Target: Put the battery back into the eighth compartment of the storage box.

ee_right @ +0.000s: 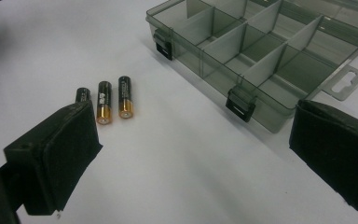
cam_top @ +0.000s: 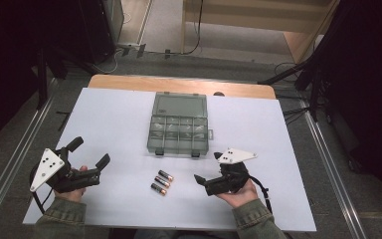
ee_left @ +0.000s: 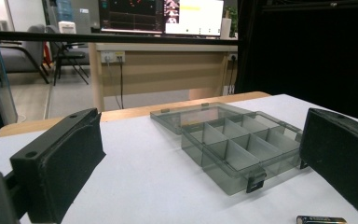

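Right gripper view is showing our right gripper [ee_right: 191,154] wide open and empty, three batteries [ee_right: 104,101] lying just ahead by its left jaw; we are planning a centred grip on one.

Lower left of the high view: left gripper [cam_top: 90,152], held in the left hand [cam_top: 74,185], jaws spread wide and pointing toward upper right. Lower right: right gripper [cam_top: 207,169], cradled in the upturned right hand [cam_top: 238,193], jaws likewise apart, pointing left. Both sleeves enter from the bottom edge.
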### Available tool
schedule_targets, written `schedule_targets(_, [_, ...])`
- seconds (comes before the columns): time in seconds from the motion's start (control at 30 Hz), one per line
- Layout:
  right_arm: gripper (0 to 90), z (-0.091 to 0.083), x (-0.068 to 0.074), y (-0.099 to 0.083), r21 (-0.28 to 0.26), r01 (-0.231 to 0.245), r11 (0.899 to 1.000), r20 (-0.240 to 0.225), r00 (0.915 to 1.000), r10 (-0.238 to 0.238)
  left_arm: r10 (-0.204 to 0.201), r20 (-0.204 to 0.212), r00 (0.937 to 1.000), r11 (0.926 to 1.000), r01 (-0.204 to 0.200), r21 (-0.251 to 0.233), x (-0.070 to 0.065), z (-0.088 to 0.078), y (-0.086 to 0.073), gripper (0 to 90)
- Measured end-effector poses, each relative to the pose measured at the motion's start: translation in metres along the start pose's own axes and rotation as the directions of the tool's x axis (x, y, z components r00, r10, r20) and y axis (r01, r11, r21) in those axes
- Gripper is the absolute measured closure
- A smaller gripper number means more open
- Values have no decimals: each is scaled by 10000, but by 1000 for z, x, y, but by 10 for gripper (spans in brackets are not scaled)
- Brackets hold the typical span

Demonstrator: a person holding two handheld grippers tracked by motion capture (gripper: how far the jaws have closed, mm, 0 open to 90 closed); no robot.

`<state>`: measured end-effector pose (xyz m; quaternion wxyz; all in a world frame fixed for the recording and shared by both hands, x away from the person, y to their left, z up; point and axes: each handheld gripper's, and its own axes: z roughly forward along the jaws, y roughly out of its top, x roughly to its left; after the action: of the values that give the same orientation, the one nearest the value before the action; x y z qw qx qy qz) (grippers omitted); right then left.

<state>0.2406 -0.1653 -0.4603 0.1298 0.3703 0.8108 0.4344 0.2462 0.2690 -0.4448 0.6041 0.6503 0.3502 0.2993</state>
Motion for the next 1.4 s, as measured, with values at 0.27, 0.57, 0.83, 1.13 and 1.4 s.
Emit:
schedule_targets(0.27, [26, 20, 11, 16, 949, 502, 9942, -239, 9986, -482, 68, 53, 10000, 10000, -68, 32, 0, 1, 0, 0])
schedule_targets(0.57, [24, 41, 23, 28, 1813, 886, 9794, -500, 9955, -808, 33, 59, 10000, 10000, -33, 28, 0, 1, 0, 0])
schedule_targets(0.83, [29, 57, 29, 37, 2703, 1025, 9573, -564, 9943, -905, 45, 122, 9999, 10000, -45, 48, -1, 2, 0, 0])
schedule_targets(1.13, [44, 82, 42, 55, 3881, 1791, 9041, -724, 9838, -1638, 16, 124, 9999, 10000, -17, 20, 0, 2, 0, 0])
schedule_targets(1.4, [150, 107, 46, 69, 5000, 1610, 8509, -694, 9869, -1459, 2, 146, 9999, 10000, -3, 26, 1, 4, 1, 0])
